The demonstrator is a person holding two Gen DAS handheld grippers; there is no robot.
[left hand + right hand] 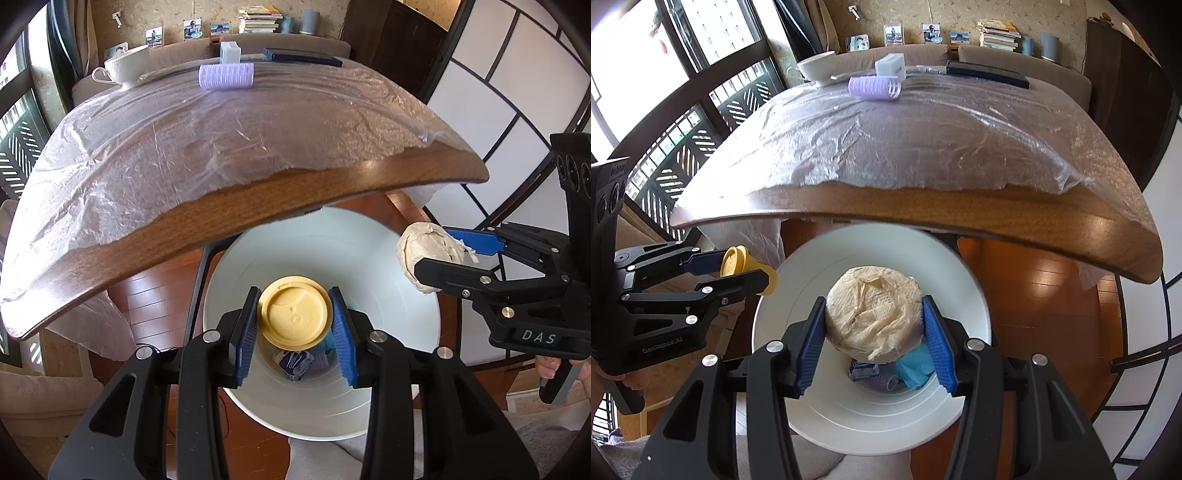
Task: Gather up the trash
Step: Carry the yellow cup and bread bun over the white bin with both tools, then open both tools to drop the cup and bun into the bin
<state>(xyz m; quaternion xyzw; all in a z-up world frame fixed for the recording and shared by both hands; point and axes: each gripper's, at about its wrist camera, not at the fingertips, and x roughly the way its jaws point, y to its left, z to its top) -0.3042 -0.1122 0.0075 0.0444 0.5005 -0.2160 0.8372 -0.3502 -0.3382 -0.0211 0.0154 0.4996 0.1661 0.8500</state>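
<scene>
A: Hanging over the white bin (369,398), the yellow cup lid (293,313) sits flat between the left gripper (294,325) pads, clamped by its rim; trash already lies in the bin's bottom, straight below.

B: And the crumpled paper wad (874,319)?

A: Squeezed in the right gripper (875,341), likewise above the bin's mouth; both hands look equally near, so I judge either could let go first.

B: Around them?

A: The wooden table (258,206) edge overhangs the bin, plastic sheet (184,147) across its top; a lilac roller (226,75) and white cup (127,68) at the far side; wood floor beneath.
</scene>
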